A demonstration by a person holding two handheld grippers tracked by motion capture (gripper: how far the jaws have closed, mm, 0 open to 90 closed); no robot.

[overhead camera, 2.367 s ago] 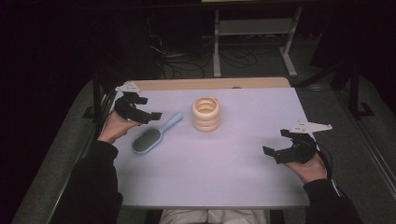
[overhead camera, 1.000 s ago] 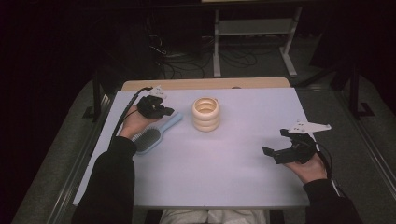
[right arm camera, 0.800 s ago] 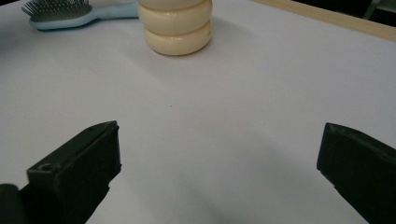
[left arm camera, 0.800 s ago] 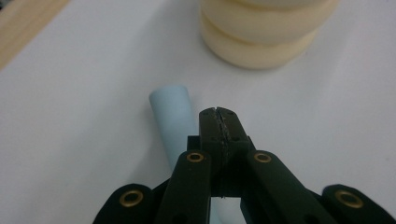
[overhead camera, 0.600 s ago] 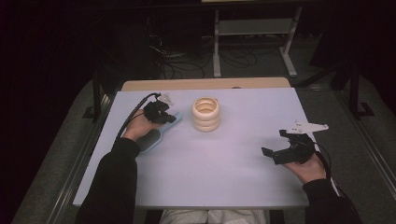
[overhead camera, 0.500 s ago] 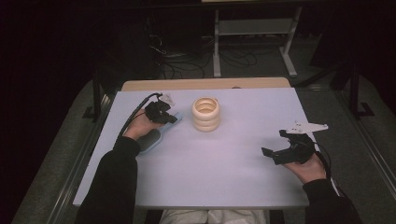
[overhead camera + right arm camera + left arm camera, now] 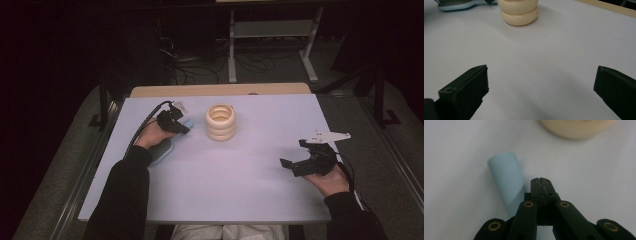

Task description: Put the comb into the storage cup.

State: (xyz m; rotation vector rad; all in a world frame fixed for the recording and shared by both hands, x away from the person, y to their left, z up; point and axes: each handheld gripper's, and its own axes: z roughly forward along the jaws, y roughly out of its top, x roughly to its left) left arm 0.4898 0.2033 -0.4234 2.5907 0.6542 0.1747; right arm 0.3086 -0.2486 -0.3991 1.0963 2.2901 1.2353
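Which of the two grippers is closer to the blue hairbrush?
Left. The left gripper hovers right beside the hairbrush handle, jaws shut. The right gripper sits far across the table, jaws open.

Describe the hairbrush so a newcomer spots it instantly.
Start at the cream ring stack near the middle of the lavender table. Just to its left lies the hairbrush, partly under the person's left hand. It is the one pale blue, flat-lying item, with a rounded handle.

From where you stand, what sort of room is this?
Probably a lab or workshop set up for recording: a pale table under a fixed camera, loose cables on the floor, and a metal stand behind.
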